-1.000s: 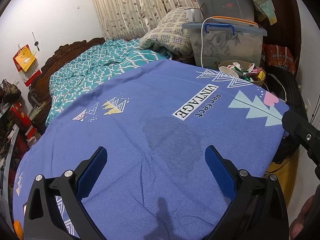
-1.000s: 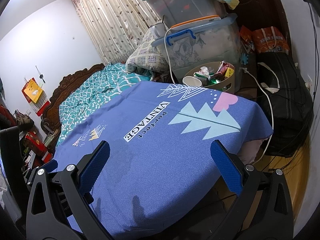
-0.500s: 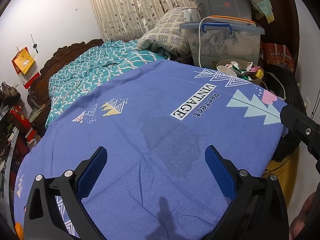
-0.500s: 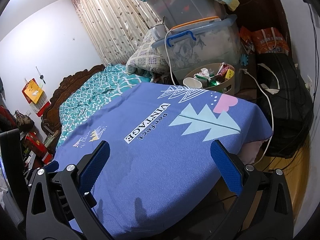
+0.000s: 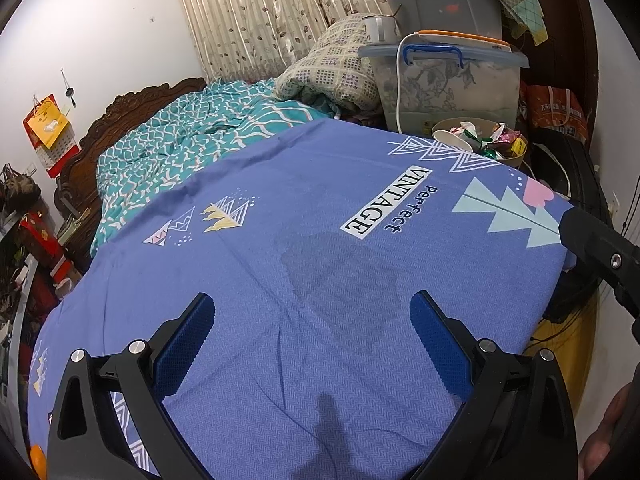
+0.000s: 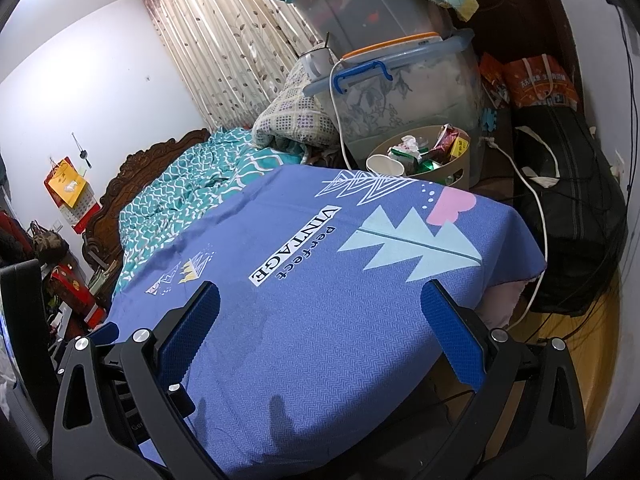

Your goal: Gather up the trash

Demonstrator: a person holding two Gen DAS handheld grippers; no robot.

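Observation:
A round tan bin (image 6: 448,168) full of wrappers and a paper cup (image 6: 385,166) stands beyond the far right corner of the blue cloth (image 6: 320,320); it also shows in the left wrist view (image 5: 516,156). A dark damp patch (image 5: 340,268) marks the blue cloth (image 5: 280,220). My left gripper (image 5: 314,316) is open and empty, low over the cloth near its front edge. My right gripper (image 6: 320,304) is open and empty over the cloth's right front part. The right gripper's body shows at the right edge of the left wrist view (image 5: 600,248).
Clear storage boxes (image 6: 400,80) are stacked behind the bin, with a white cable (image 6: 536,208) trailing down. A black bag (image 6: 572,216) sits on the wooden floor at the right. A teal bedspread (image 5: 192,148) and pillow (image 5: 332,76) lie beyond the cloth.
Both grippers stayed open and empty. The views shifted only slightly; the left one drifted a little forward over the cloth.

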